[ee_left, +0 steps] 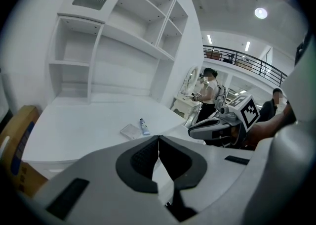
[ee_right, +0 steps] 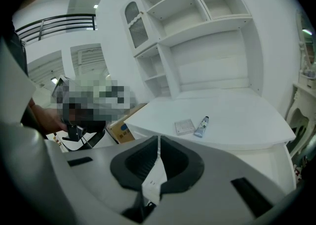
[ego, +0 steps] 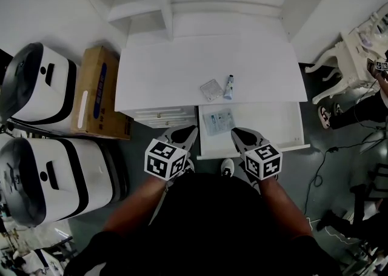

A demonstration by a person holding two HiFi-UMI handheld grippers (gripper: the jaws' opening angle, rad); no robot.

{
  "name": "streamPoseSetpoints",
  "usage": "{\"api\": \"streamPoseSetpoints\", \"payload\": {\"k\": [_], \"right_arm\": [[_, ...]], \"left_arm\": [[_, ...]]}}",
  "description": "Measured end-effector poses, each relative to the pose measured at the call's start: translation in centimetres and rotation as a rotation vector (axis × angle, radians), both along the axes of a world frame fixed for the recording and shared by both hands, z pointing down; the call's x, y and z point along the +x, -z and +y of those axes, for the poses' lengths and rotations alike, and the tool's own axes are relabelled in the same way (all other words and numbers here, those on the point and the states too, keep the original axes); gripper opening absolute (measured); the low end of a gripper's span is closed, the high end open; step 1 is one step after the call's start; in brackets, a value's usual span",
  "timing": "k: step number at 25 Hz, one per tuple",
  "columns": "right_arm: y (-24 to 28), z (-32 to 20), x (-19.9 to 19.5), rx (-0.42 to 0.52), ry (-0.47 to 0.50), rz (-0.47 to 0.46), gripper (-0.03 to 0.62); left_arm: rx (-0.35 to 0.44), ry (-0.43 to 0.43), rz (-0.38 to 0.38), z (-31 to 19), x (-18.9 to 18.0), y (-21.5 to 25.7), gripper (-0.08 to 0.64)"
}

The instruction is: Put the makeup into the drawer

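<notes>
Lying on the desk [ego: 163,74] just behind the open drawer [ego: 276,124] are the makeup tube [ego: 229,87] and a flat packet [ego: 211,90]. Before the drawer, the left tongs [ego: 191,129] and the right tongs [ego: 236,131] are closed and empty.

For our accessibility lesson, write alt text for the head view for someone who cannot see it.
Seen from above, a person holds the left gripper and right gripper, jaws shut, before an open drawer containing a flat packet. On the white desk lie a tube and a square packet.
</notes>
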State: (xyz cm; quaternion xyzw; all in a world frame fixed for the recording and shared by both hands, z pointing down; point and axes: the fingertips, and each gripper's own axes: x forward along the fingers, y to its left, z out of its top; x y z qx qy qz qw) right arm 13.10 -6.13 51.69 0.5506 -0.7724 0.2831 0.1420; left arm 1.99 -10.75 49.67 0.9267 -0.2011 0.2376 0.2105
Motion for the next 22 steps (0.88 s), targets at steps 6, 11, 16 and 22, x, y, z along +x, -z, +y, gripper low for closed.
{"api": "streamPoseSetpoints", "payload": {"k": [6,11,16,22], "right_arm": [[-0.6,-0.3,0.3,-0.008,-0.011,0.016,0.034],[-1.2,-1.0,0.8,-0.015,-0.022,0.034,0.035],[-1.7,-2.8,1.9,0.0,-0.062,0.049,0.035],[-2.7,-7.0,4.2,0.011,-0.106,0.086,0.035]], "left_arm": [[-0.011,0.008,-0.007,-0.2,-0.2,-0.5,0.011],[-0.02,0.015,-0.019,-0.4,-0.7,-0.8,0.011],[-0.017,0.043,-0.03,-0.8,-1.7,-1.2,0.011],[-0.016,0.101,-0.028,-2.1,-3.1,-1.3,0.011]]}}
